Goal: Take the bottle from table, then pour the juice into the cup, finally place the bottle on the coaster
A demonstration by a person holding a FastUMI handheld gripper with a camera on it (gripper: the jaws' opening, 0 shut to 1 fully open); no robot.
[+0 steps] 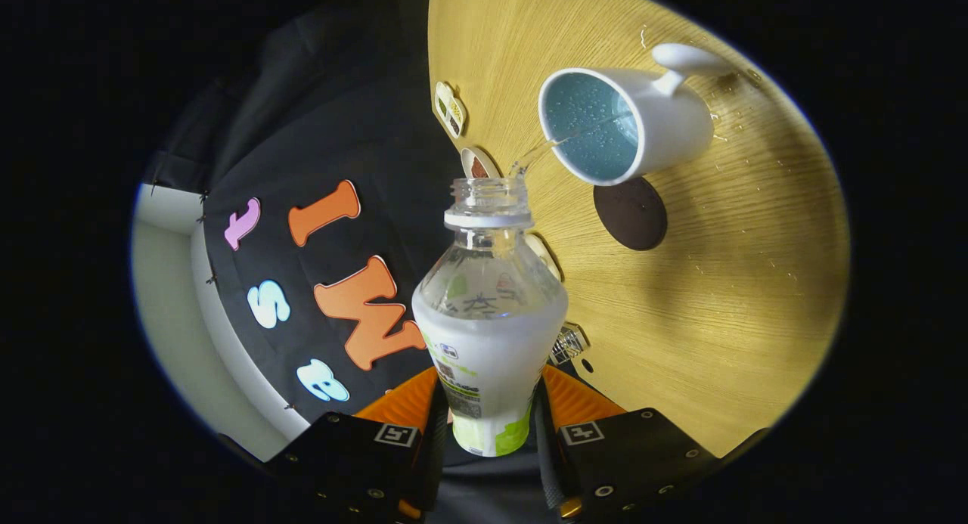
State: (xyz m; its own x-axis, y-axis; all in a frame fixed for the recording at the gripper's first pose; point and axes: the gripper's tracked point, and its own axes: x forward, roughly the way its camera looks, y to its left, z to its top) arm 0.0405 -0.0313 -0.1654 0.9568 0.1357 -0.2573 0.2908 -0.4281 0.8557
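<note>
From the gripper view, the gripper is clenched on the bottle, both fingers pressing its labelled lower body from either side. The whole rig is rolled over, so the table stands like a wall off to the right of the fingers. The bottle's long axis runs straight ahead along the fingers, its open, capless neck pointing away from them.

A thin clear stream leaves the mouth and arcs to the right into the cup, which lies beyond the fingers and to their right, its blue inside wet with drops and its handle on the far side. Pale liquid sits in the bottle's lower half, so I'd say the pour is under way.

The dark round coaster sits on the table just beside the cup, between it and the bottle's neck. For the last step the bottle must be righted and carried ahead and right to that disc.

Small stickers line the table's edge. The bottle's label carries print, and faint characters show through the clear shoulder, but I can't read either.
</note>
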